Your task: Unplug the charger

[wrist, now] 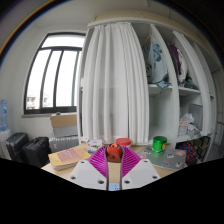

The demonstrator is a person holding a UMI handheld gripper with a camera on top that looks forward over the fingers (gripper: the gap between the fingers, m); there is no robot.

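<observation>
- The gripper (114, 166) sits low at the bottom centre of the frame, its fingers spread apart, holding nothing I can see.
- A small red object (114, 152) stands just ahead, between the pink pads (100, 160).
- No charger or socket is recognisable; unplugging looks not yet begun.
- A green cup (159, 144) stands right of centre; a window (55, 72) fills the upper left.

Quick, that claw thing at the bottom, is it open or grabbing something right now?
Gripper: open, gripping nothing; a small red object sits between the pink finger pads, but what it is cannot be told.
</observation>
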